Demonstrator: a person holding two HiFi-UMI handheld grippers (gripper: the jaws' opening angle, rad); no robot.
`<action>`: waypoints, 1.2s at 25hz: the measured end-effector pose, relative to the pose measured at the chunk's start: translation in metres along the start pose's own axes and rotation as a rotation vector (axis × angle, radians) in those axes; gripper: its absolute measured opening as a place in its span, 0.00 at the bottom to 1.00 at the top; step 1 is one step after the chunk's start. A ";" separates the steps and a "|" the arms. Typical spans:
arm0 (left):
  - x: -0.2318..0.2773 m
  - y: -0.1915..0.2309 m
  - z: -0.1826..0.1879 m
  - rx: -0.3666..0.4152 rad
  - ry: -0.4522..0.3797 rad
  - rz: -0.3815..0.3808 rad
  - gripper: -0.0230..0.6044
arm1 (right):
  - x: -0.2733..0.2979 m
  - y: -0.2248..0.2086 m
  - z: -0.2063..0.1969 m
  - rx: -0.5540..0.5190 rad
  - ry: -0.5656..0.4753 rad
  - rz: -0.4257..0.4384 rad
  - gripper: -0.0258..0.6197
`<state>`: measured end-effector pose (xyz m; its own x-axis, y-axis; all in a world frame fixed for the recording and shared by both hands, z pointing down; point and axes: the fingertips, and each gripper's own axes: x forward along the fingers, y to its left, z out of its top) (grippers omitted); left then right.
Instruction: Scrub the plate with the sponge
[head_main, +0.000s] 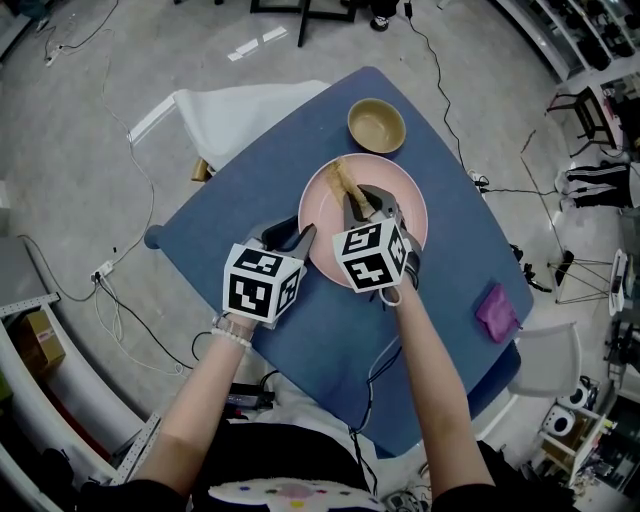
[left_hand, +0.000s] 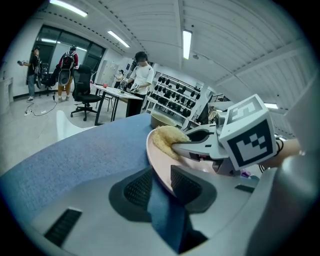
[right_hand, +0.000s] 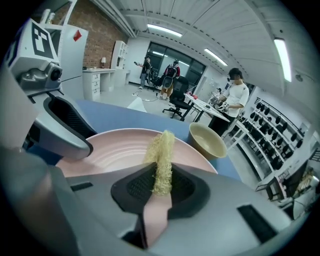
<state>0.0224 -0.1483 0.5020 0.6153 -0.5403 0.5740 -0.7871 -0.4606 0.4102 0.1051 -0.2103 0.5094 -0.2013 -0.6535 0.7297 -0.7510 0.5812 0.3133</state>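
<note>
A pink plate (head_main: 400, 196) lies on the blue table (head_main: 240, 225). My right gripper (head_main: 362, 203) is over the plate, shut on a thin yellow sponge (head_main: 344, 180) that stands edge-on between its pads (right_hand: 161, 159) and rests on the plate (right_hand: 115, 150). My left gripper (head_main: 297, 238) is at the plate's near-left rim, shut on that rim (left_hand: 159, 170). In the left gripper view the sponge (left_hand: 166, 140) shows in the right gripper's jaws above the plate.
A tan bowl (head_main: 376, 125) stands beyond the plate, also in the right gripper view (right_hand: 208, 140). A purple cloth (head_main: 497, 312) lies near the table's right edge. A white chair (head_main: 240, 110) stands at the far left. People and office chairs are in the background.
</note>
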 end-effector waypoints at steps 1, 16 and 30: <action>0.000 0.000 0.000 -0.004 0.000 0.000 0.23 | 0.000 0.004 0.001 -0.002 -0.003 0.015 0.13; 0.002 0.003 0.003 0.004 -0.009 0.016 0.23 | -0.020 0.063 0.003 -0.021 0.025 0.271 0.13; 0.002 0.002 0.004 -0.011 -0.019 0.026 0.23 | -0.051 0.092 -0.026 -0.093 0.133 0.473 0.13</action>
<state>0.0221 -0.1538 0.5012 0.5948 -0.5654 0.5714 -0.8035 -0.4385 0.4026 0.0625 -0.1104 0.5168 -0.4195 -0.2439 0.8744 -0.5366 0.8436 -0.0221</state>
